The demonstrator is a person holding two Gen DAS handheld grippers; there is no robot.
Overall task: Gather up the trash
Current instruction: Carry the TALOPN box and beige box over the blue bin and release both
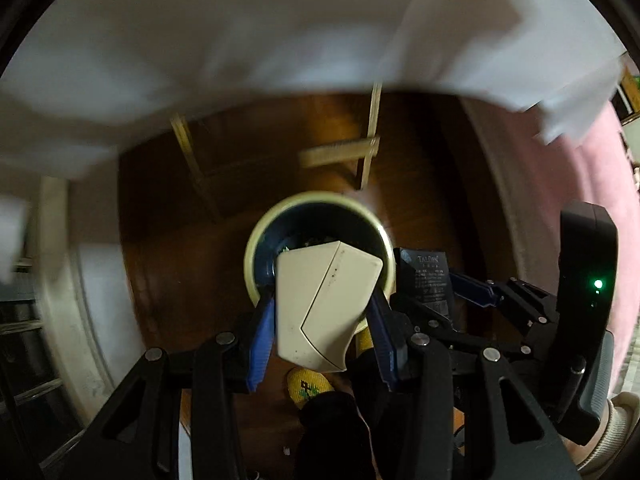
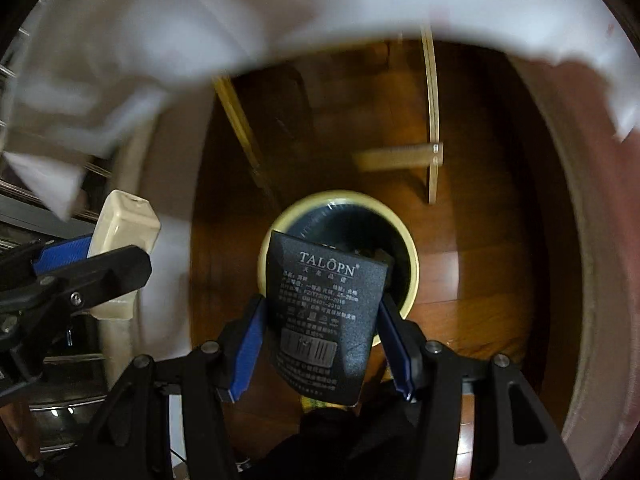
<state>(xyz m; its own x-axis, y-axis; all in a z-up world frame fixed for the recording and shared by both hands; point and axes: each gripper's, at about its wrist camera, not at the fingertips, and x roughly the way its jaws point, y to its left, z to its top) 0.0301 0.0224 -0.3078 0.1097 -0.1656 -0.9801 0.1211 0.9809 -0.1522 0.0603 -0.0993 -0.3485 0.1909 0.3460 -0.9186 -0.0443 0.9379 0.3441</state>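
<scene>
The round bin (image 1: 320, 248), cream-rimmed with a dark liner, stands on a brown wooden floor (image 1: 168, 248) and serves as the landmark for both views. In the left wrist view the left gripper (image 1: 322, 332) has its blue pads partly closed on a cream, angular plastic piece (image 1: 324, 308), which hangs directly over the bin's mouth and hides much of the opening. To the right of the bin in this view the right gripper (image 1: 436, 292) appears from the side with a black packet (image 1: 430, 280) between its pads; below the bin a yellow patterned sock (image 1: 306, 390) shows, which the other camera barely catches. The right wrist view reads the packet plainly: the black packet (image 2: 326, 320) bears the word TALOPN, small print and a barcode, and is clamped between the blue pads of the right gripper (image 2: 322, 344), jaws about half apart, above the near side of the bin (image 2: 340, 204). Left of the bin there, the left gripper (image 2: 92, 264) holds the cream piece (image 2: 124, 232) seen edge-on. Beyond the bin, pale wooden legs and a crossbar (image 2: 400, 158) rise from the floor, and a blurred white cloth (image 2: 240, 12) hangs across the top of both views. Right of the bin a pink surface (image 1: 560, 184) curves away.
</scene>
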